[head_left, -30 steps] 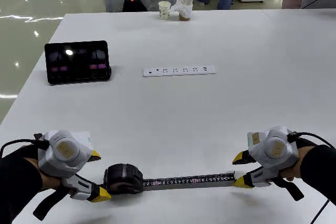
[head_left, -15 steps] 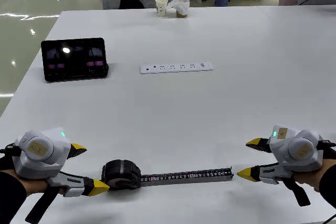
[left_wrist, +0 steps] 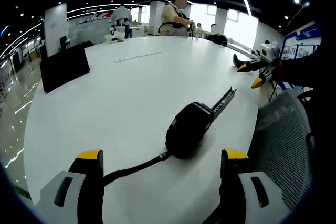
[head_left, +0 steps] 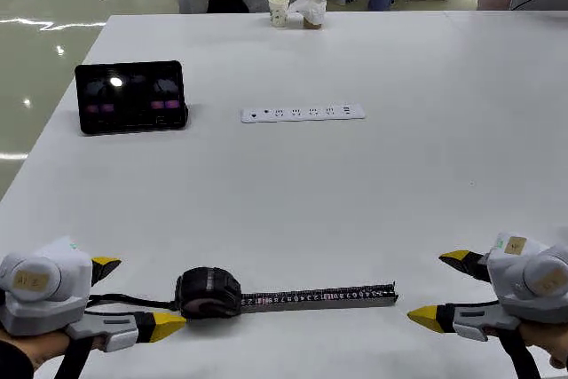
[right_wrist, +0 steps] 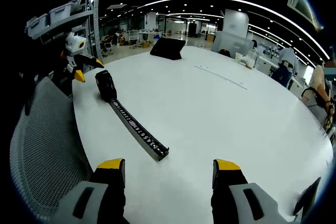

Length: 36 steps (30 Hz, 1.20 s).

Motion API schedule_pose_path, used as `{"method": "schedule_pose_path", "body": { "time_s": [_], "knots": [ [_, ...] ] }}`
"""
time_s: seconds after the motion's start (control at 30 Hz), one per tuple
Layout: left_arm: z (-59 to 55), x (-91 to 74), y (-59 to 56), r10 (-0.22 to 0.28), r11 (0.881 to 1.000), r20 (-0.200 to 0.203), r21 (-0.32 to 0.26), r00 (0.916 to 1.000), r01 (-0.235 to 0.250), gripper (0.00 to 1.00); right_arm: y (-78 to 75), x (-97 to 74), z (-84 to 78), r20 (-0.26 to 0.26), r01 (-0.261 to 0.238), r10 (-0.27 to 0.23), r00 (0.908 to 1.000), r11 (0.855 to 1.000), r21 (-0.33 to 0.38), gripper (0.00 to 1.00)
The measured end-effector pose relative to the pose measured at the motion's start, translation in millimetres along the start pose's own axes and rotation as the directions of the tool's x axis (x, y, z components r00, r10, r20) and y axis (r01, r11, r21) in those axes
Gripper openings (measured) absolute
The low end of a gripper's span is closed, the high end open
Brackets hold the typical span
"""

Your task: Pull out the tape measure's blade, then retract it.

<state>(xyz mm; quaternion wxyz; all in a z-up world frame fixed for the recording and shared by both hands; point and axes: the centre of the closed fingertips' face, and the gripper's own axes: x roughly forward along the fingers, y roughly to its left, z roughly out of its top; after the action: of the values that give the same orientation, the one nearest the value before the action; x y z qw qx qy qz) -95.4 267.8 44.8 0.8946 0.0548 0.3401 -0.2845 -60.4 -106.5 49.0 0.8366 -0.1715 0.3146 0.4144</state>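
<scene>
A black tape measure [head_left: 209, 292] lies near the table's front edge, its dark blade [head_left: 318, 296] drawn out to the right and flat on the table. A black wrist strap [left_wrist: 134, 167] trails from its case [left_wrist: 188, 128] toward my left gripper [head_left: 131, 297], which stands open just left of the case, touching nothing. My right gripper [head_left: 448, 288] is open too, a short way right of the blade's tip [right_wrist: 160, 153]. In the right gripper view the blade [right_wrist: 134, 125] runs back to the case [right_wrist: 106, 85].
A dark tablet [head_left: 131, 97] stands at the back left. A white power strip [head_left: 302, 114] lies mid-table. Paper and plastic cups [head_left: 295, 10] sit at the far edge. A mesh chair [right_wrist: 42, 145] is close by the front edge. People stand beyond the table.
Both grippers have drawn back from the tape measure, the left one leftward, the right one rightward and away from the blade's tip. The tape and its blade lie where they were.
</scene>
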Motion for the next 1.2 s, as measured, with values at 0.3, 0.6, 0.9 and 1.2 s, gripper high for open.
{"method": "schedule_pose_path", "body": {
  "time_s": [0.3,0.6,0.9,1.2],
  "knots": [
    [-9.4,-13.8,4.4,0.065,0.994,0.038,-0.092,0.9972,-0.061,0.98,2.2,-8.4,-21.5,0.03,0.073,-0.076,0.9967,0.994,0.083,0.85],
    [-11.0,-18.9,0.4,0.061,0.994,0.071,-0.091,0.9956,-0.054,0.99,8.4,-24.4,-37.4,0.03,0.074,-0.078,0.9965,0.988,0.135,0.99],
    [-14.7,-22.0,-8.0,0.041,0.998,0.07,-0.044,0.9967,-0.038,0.99,8.2,-32.2,-36.3,0.035,0.081,-0.087,0.9955,0.985,0.155,0.99],
    [-4.1,-22.7,-15.8,0.014,0.999,0.108,-0.037,0.994,-0.011,0.99,9.6,-36.6,-43.8,0.006,0.083,-0.085,0.9964,0.989,0.124,0.99]
  ]
}}
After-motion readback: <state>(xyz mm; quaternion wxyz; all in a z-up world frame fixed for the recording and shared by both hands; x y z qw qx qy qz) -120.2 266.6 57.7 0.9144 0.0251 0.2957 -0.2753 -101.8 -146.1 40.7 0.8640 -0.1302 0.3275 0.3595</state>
